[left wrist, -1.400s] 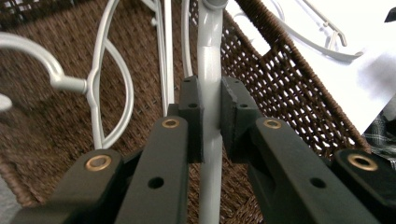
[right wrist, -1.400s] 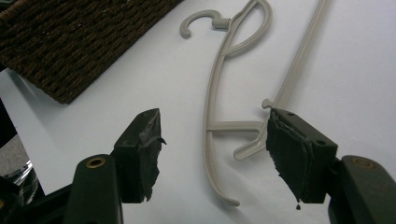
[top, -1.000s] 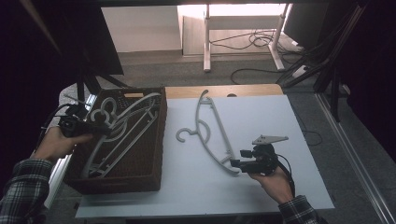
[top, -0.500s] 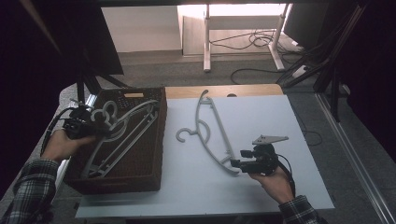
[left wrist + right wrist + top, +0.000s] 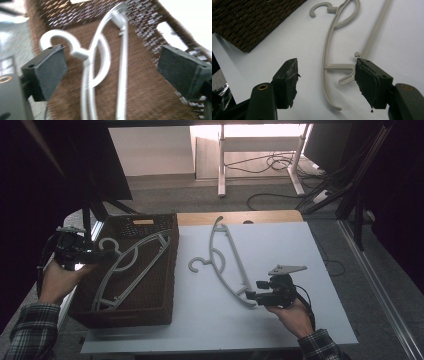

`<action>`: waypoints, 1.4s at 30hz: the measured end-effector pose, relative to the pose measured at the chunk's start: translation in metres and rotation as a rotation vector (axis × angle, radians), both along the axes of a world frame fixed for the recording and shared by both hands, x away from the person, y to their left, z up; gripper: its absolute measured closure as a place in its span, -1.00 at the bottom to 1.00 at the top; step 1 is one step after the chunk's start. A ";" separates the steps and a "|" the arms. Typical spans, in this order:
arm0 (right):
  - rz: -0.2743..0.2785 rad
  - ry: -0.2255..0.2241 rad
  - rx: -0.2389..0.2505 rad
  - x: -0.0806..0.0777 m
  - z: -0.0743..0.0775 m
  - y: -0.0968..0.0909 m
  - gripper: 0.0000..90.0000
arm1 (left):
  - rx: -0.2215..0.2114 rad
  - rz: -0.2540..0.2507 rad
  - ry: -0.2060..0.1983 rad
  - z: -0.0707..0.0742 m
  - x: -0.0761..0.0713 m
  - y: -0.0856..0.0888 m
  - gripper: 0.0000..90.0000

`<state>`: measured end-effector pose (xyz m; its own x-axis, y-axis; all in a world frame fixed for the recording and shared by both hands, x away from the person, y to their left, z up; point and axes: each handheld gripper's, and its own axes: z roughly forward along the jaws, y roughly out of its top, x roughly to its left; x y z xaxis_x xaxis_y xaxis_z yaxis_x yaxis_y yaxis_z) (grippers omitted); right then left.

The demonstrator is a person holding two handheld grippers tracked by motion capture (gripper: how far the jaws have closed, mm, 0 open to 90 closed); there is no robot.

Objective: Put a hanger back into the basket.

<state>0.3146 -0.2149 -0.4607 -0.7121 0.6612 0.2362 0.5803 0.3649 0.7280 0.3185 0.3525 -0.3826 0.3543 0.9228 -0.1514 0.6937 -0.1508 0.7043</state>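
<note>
Now, taking the basket (image 5: 150,227) as my landmark and going left to right: my left gripper (image 5: 102,256) sits at the basket's left rim, its jaws pointing in over the hook of the grey hanger (image 5: 131,269) lying inside. Those jaws have just been opening and now stand wide apart; in the left gripper view the hook of the hanger (image 5: 93,65) lies beyond and between my 2 pads (image 5: 51,70), and neither pad touches it. That hanger rests slanted on the basket's woven floor, hook toward the left rim, its far end near the back right corner.

Right of the basket, on the white table (image 5: 280,245), lies a 2nd hanger (image 5: 227,265), well apart from the basket wall. My right gripper (image 5: 251,296) is at this hanger's near end. In the right gripper view its jaws are about half open, with the hanger's (image 5: 327,57) curved end and crossbar between them, though the pads are not pressing on it.
</note>
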 end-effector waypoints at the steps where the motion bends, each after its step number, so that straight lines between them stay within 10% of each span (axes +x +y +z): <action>1: 0.000 -0.002 0.001 0.000 0.000 0.000 -0.21 | -0.005 -0.010 -0.022 0.003 -0.004 -0.005 -0.84; 13: 0.003 -0.019 -0.001 -0.001 0.002 -0.001 -0.23 | -0.023 -0.133 -0.214 0.023 -0.055 -0.079 -0.95; 22: 0.000 -0.044 -0.005 -0.005 0.007 -0.004 -0.29 | -0.049 -0.262 -0.293 0.010 -0.086 -0.143 -0.95; 42: 0.028 -0.128 -0.012 -0.029 0.010 -0.010 -0.59 | -0.103 -0.503 -0.232 -0.059 -0.120 -0.253 -0.97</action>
